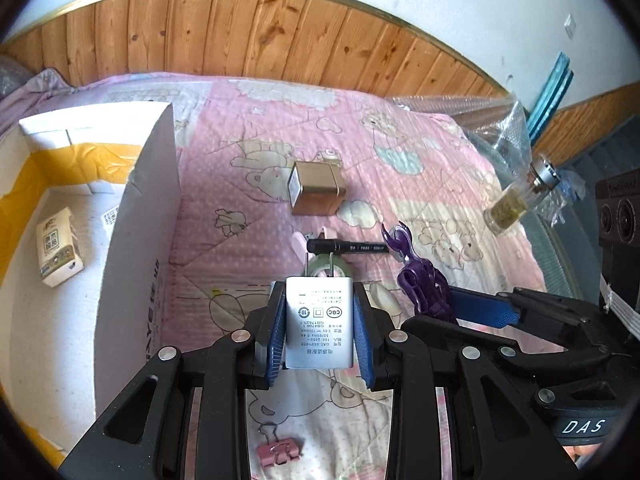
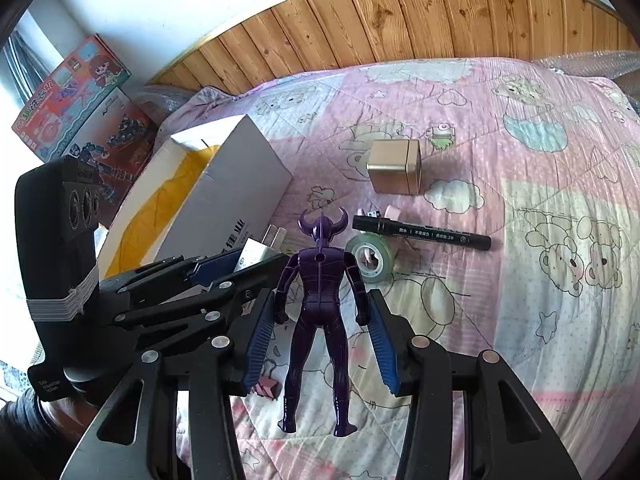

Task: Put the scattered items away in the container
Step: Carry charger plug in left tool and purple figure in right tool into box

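My left gripper is shut on a white charger plug, held above the pink quilt just right of the white cardboard box. My right gripper is shut on a purple horned figure, pads against its arms; the figure also shows in the left wrist view. A tissue pack lies in the box. On the quilt lie a gold tin, a black marker, a green tape roll and a pink binder clip.
The wooden headboard runs along the back. A glass jar and bubble wrap sit at the bed's right edge. Toy boxes stand left of the bed, beyond the cardboard box.
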Demonstrator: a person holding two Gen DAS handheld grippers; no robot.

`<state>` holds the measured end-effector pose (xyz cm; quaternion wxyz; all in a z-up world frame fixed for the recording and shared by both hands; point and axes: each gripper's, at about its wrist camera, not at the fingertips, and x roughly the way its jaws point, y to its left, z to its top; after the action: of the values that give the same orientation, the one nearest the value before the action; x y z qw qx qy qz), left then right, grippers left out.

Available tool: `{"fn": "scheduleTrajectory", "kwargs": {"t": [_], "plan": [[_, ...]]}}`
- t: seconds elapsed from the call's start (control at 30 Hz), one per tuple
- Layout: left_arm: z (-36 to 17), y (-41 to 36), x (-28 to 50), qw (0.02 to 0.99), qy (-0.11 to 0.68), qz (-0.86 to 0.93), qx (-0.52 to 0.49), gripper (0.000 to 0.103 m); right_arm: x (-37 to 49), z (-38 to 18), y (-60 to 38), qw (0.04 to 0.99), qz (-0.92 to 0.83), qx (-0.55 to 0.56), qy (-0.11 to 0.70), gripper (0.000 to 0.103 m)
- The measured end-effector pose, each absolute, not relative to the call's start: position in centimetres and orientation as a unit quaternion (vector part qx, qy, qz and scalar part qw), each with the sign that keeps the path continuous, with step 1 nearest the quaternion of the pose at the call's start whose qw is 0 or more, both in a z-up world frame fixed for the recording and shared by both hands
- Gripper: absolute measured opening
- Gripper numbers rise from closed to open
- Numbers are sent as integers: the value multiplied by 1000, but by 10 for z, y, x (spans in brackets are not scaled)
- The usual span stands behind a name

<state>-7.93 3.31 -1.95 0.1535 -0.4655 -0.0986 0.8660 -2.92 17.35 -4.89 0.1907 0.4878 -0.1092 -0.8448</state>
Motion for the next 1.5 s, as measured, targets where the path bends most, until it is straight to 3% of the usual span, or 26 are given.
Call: {"fn": "scheduleTrajectory", "kwargs": {"t": [0.93, 1.5], "plan": [[53, -67, -61, 115, -193, 888, -400, 31, -22, 29, 89, 265, -871, 404, -90, 48], [50, -141, -57, 69, -231, 884, -401, 31, -42, 31, 27, 286, -870, 397, -58, 48]]}}
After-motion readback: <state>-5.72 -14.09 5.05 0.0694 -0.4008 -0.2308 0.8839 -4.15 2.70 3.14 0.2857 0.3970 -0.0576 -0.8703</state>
